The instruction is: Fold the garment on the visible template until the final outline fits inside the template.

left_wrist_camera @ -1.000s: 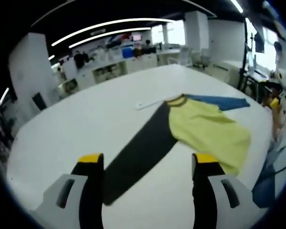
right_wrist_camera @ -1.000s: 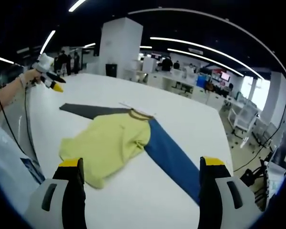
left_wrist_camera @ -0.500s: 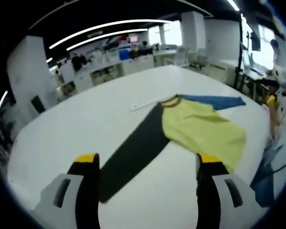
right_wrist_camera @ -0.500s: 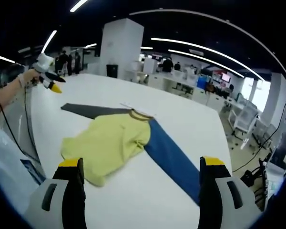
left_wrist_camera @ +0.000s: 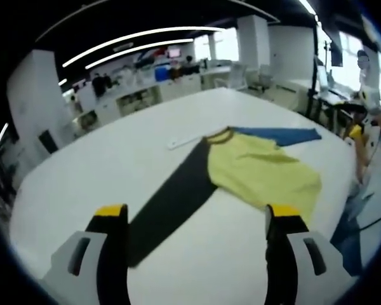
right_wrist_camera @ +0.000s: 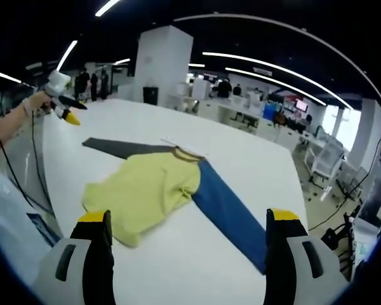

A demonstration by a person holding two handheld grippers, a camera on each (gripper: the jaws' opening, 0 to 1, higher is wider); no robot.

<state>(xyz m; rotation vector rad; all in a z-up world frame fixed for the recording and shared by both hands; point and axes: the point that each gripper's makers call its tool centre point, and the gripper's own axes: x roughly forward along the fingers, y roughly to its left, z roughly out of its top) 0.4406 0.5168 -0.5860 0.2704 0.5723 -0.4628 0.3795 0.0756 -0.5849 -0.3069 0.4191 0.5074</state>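
Left gripper view: left claw (left_wrist_camera: 197,222) spread wide, holding nothing, above white table (left_wrist_camera: 101,165). Garment (left_wrist_camera: 241,171) lies flat mid-table, yellow body, dark and blue sleeves out. Right gripper view: right claw (right_wrist_camera: 190,227) wide, empty. Open-plan office behind: white pillar (right_wrist_camera: 162,63), desks, ceiling light strips.

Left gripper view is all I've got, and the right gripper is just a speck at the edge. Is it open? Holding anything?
Observer: Open. In the right gripper view the right gripper has its jaws wide apart, with nothing gripped.
Operator: Where does the blue sleeve end? It's tiny here.
Observer: The blue sleeve lies flat on the table and runs from the collar toward the right gripper. In that view its cuff ends close beside one jaw.
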